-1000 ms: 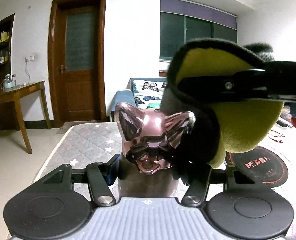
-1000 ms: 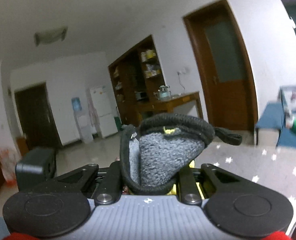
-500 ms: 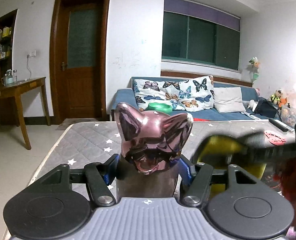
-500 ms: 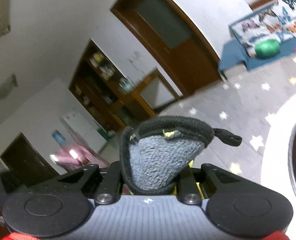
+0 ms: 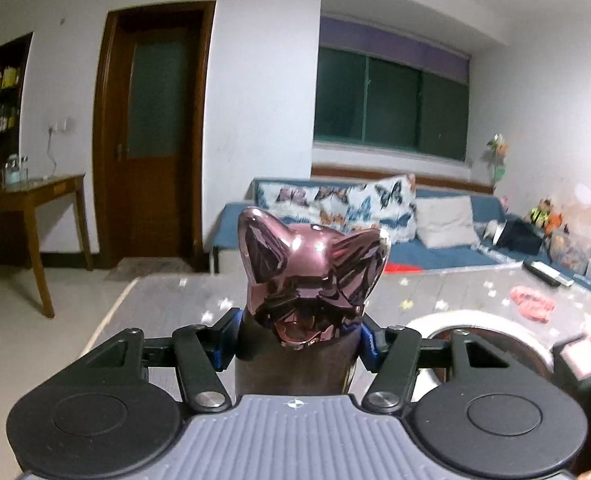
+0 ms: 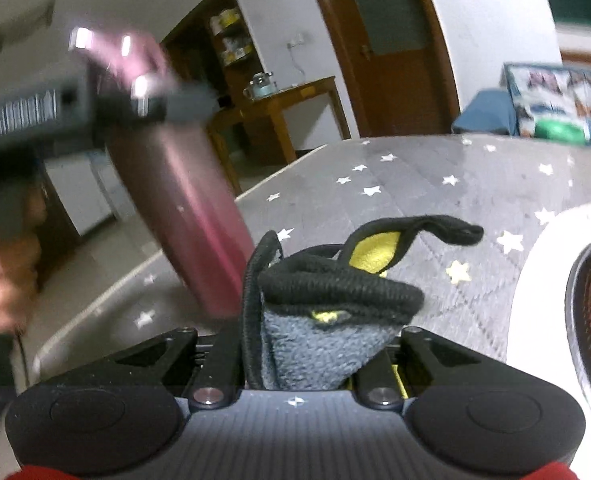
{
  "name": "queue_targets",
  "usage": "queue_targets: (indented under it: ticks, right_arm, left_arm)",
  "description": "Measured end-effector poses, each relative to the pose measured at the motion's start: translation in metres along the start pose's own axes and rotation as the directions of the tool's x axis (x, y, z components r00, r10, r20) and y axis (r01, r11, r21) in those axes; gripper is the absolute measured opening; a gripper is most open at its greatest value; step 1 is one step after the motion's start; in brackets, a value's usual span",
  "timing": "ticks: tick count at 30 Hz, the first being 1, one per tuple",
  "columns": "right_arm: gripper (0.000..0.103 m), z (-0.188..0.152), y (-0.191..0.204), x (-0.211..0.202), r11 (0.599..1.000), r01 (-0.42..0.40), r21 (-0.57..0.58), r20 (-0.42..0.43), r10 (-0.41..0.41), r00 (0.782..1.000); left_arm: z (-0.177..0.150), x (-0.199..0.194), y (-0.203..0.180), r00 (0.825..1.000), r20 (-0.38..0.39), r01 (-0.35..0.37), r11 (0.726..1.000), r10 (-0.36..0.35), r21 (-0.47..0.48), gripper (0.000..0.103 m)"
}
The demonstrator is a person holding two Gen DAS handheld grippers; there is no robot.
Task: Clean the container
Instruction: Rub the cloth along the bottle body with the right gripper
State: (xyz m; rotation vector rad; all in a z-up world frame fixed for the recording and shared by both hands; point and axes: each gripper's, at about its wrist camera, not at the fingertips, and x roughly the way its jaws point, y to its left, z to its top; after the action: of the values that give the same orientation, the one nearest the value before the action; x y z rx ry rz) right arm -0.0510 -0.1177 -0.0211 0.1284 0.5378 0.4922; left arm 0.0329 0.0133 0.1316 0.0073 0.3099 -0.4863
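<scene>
My left gripper (image 5: 299, 330) clamps the pink flask (image 5: 311, 280) at its neck; only the right view shows its whole body hanging tilted above the starred worktop (image 6: 435, 184). My right gripper (image 6: 315, 344) pinches the cleaning mitt (image 6: 327, 320).

L gripper (image 5: 297, 340): fills lower part of left wrist frame, pointing slightly below level. Blue-padded fingers (image 5: 226, 338) clamped on both sides of a pink bottle (image 5: 295, 356), just under its shiny cat-ear cap. Seen again in upper left of right wrist frame, blurred, gripping the bottle near its top, bottle tilted. Person's hand (image 6: 5, 284) at left edge of that frame, wrapped round the gripper handle.

R gripper (image 6: 319, 344): lower centre of right wrist frame, angled downward. Jaws pinched on a grey-and-black cloth (image 6: 327, 320) w/ yellow lining, cloth bunched up betw. the fingers. Fingertips hidden by the cloth.
</scene>
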Motion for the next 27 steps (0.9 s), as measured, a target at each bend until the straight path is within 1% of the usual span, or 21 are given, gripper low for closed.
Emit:
queue_targets:
  ticks: [3,6,9,11,14,17,23,26,27]
  right_arm:
    - [0.016,0.000,0.012,0.005,0.997,0.023,-0.071,0.001,-0.023,1.000]
    - [0.016,-0.002,0.022,0.011,0.991,0.043,-0.125,0.007,-0.042,0.999]
    - [0.016,-0.007,0.030,0.015,0.982,0.063,-0.178,0.016,-0.061,0.998]
    - [0.016,-0.014,0.039,0.014,0.976,0.072,-0.203,0.024,-0.069,0.997]
    - [0.016,-0.014,0.046,0.013,0.973,0.084,-0.217,0.039,-0.077,0.996]
    - [0.016,-0.014,0.052,0.013,0.969,0.089,-0.229,0.042,-0.082,0.996]
    - [0.016,-0.015,0.058,0.018,0.958,0.089,-0.272,0.024,-0.086,0.996]
    - [0.016,-0.017,0.063,0.020,0.956,0.089,-0.279,0.019,-0.087,0.996]
    - [0.016,-0.017,0.063,0.021,0.957,0.088,-0.277,0.017,-0.087,0.996]
  left_arm:
    - [0.013,-0.010,-0.004,0.998,0.038,0.045,0.999,-0.044,-0.027,0.061]
    - [0.022,-0.019,-0.008,0.992,0.063,0.109,0.993,-0.105,-0.053,0.061]
    - [0.025,-0.025,-0.010,0.984,0.067,0.169,0.983,-0.164,-0.074,0.061]
    - [0.023,-0.022,-0.012,0.980,0.054,0.195,0.977,-0.191,-0.083,0.061]
    - [0.016,-0.011,-0.014,0.982,0.009,0.190,0.978,-0.190,-0.086,0.061]
    - [0.007,-0.004,-0.016,0.987,-0.013,0.162,0.985,-0.163,-0.065,0.061]
    - [-0.006,0.005,-0.019,0.996,-0.021,0.091,0.996,-0.091,-0.010,0.061]
    - [-0.009,0.007,-0.020,0.997,-0.023,0.071,0.997,-0.070,0.007,0.061]
    - [-0.010,0.006,-0.018,0.997,-0.026,0.075,0.997,-0.075,-0.004,0.061]
